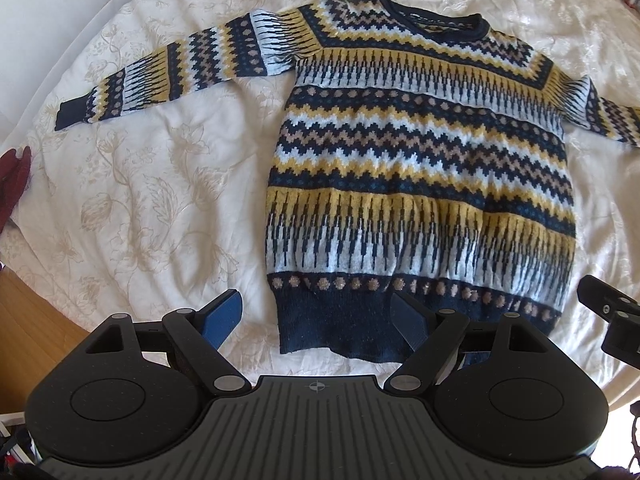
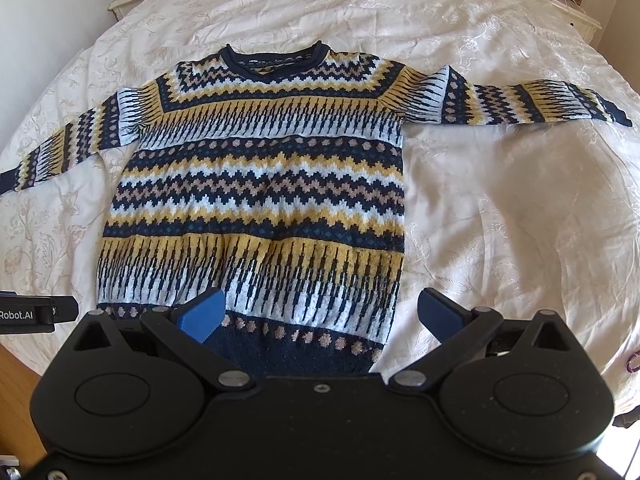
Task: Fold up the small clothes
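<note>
Sweater (image 1: pixel 420 168) flat on bedspread (image 1: pixel 152 184), sleeves out — left gripper (image 1: pixel 318 318) and right gripper (image 2: pixel 320 314) both spread apart, over hem.

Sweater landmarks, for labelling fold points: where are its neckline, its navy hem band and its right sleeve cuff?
neckline (image 2: pixel 276 65): right wrist view, on the front dip of the rolled navy collar.
navy hem band (image 1: pixel 340 330): left wrist view, mid band, between the open blue fingers.
right sleeve cuff (image 2: pixel 621 118): right wrist view, navy sleeve end.

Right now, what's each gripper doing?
Left gripper: open, holding nothing, at the sweater hem.
Right gripper: open, holding nothing, at the hem.
</note>
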### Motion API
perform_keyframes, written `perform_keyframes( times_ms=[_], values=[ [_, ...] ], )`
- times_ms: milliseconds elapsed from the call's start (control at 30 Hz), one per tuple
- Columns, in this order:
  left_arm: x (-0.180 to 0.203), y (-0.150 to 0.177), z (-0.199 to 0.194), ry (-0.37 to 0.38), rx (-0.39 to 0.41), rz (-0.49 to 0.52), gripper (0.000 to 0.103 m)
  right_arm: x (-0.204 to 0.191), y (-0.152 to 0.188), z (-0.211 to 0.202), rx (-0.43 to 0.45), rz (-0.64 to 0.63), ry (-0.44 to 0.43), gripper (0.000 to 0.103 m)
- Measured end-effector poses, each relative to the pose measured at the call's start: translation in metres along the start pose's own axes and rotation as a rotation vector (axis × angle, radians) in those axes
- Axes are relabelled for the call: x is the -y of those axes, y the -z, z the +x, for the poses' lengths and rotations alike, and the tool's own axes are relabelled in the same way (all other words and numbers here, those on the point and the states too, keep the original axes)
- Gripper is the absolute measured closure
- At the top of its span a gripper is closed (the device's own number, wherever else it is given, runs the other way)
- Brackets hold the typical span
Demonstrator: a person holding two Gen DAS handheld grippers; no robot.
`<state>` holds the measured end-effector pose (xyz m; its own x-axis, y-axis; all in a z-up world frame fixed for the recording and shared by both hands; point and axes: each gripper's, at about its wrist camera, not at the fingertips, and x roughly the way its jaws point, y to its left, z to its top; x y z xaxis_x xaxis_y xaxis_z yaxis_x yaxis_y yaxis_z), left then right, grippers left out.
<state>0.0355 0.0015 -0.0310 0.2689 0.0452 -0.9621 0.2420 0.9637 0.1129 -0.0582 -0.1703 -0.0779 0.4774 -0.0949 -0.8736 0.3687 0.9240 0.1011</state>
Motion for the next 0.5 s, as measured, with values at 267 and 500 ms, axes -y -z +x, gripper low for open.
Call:
perform_keyframes(
  times_ms=[267, 500],
  values=[
    [-0.003, -0.019, 0.013, 0.003, -0.037, 0.003, 0.022, -0.004, -0.015, 0.013, -0.03, 0.008, 0.016, 0.001],
    [-0.012, -0.053, 0.021, 0.026, -0.027, 0.012, 0.023, 0.005, -0.043, 0.027, -0.028, 0.077, 0.024, 0.011]
  ],
)
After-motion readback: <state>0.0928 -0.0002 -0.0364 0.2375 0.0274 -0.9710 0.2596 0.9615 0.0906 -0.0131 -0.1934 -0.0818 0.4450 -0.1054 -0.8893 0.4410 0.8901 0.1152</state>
